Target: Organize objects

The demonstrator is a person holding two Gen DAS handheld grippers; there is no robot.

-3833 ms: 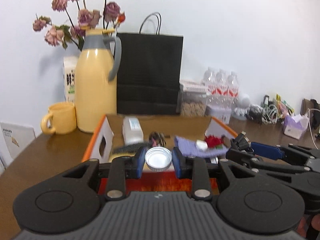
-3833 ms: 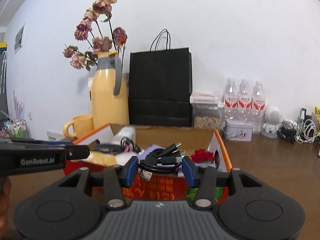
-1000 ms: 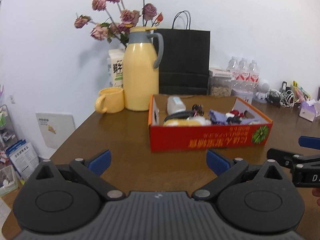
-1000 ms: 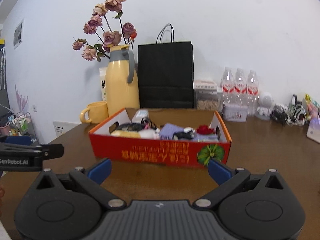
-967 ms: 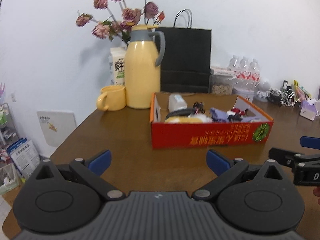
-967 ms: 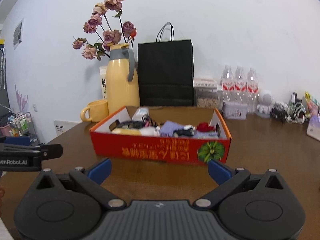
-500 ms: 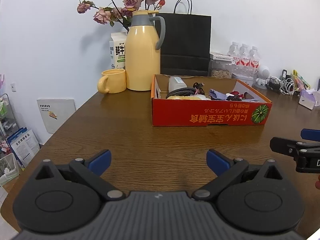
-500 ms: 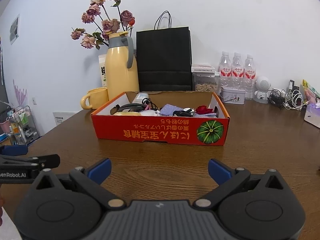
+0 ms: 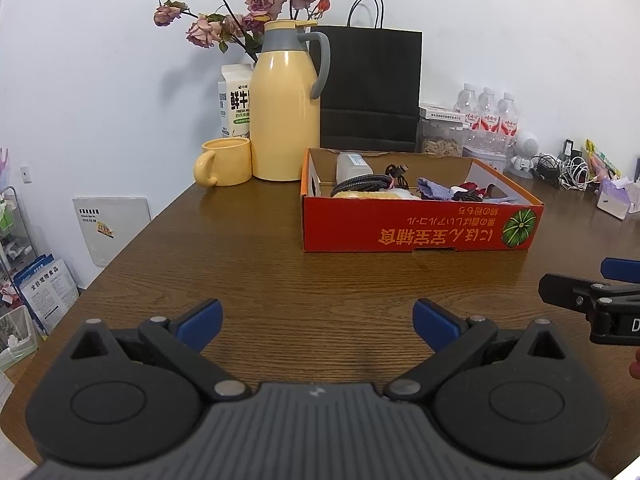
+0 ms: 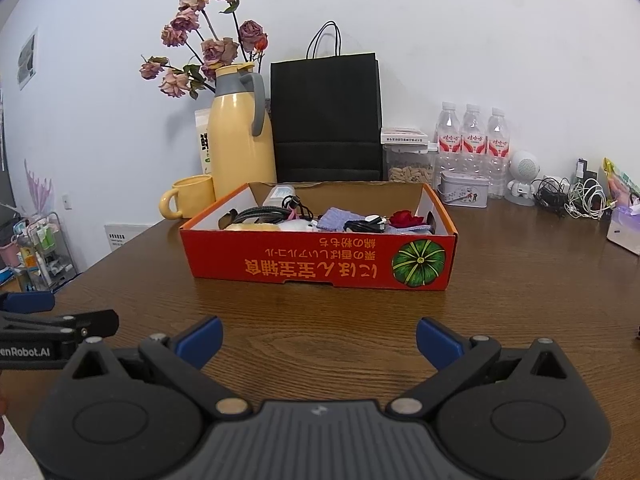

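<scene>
Left wrist view. My left gripper (image 9: 318,322) stands wide, nothing between the blue pads, over bare wooden table (image 9: 248,280). The red cardboard box (image 9: 416,232) sits ahead and a little right, well apart from the fingers. Inside I make out a white bottle (image 9: 352,164) at the back left, a coiled braided cable (image 9: 362,184), a purple cloth (image 9: 434,190) and something red further right; the rest is too small to name. The tip of my right gripper (image 9: 576,292) shows at the right edge, also clear of the box. The table between me and the box carries no loose items that I can see.

Right wrist view. My right gripper (image 10: 318,338) is spread wide too and carries nothing. The box (image 10: 320,264) is straight ahead, near but not touching. Its contents read more plainly here: the bottle (image 10: 280,196), the cable (image 10: 260,214), the cloth (image 10: 338,218), a black charging lead (image 10: 366,224) and a red flower-like piece (image 10: 404,218), all lying below the rim. Behind it stand the yellow thermos (image 10: 240,136), the yellow mug (image 10: 192,196) and the black paper bag (image 10: 326,120), which look like fixtures.

Judgement: the gathering looks finished or very nearly so. Both tools are free and stand back from the box, and I see no stray piece left on the open table. The cables and bottles at the far right may or may not belong to the job; I cannot tell.
</scene>
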